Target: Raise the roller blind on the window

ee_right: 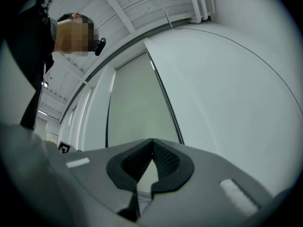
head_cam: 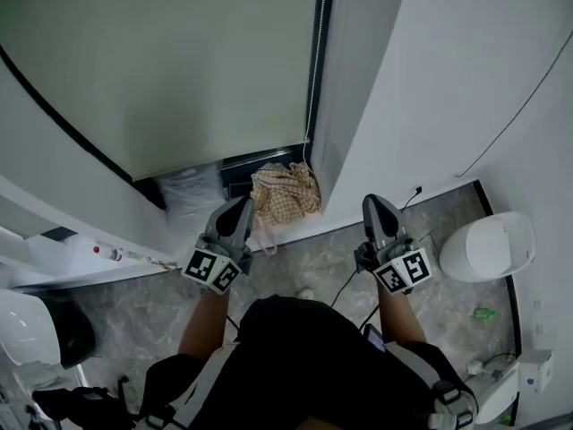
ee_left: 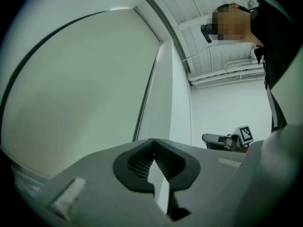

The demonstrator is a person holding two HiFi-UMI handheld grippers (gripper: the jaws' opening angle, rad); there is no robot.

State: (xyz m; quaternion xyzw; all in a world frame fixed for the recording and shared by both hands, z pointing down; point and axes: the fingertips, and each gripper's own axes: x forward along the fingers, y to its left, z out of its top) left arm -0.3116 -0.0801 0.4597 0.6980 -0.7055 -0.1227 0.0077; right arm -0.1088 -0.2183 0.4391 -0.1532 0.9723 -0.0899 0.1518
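A pale grey-green roller blind (head_cam: pixel 170 70) covers the window ahead and hangs almost to the sill. Its bead chain (head_cam: pixel 311 106) runs down the right edge of the blind beside the white wall. The blind (ee_left: pixel 80 89) fills the left gripper view, and the blind (ee_right: pixel 139 108) also shows in the right gripper view with its chain (ee_right: pixel 171 110). My left gripper (head_cam: pixel 240 206) is shut and empty, held below the blind's bottom edge. My right gripper (head_cam: pixel 374 202) is shut and empty, in front of the white wall right of the chain.
A checked cloth (head_cam: pixel 285 191) and a clear plastic bag (head_cam: pixel 192 191) lie on the floor below the window. A white toilet (head_cam: pixel 488 247) stands at the right. A white counter (head_cam: pixel 63 249) with a small bottle runs along the left. A thin cable (head_cam: pixel 510 124) crosses the right wall.
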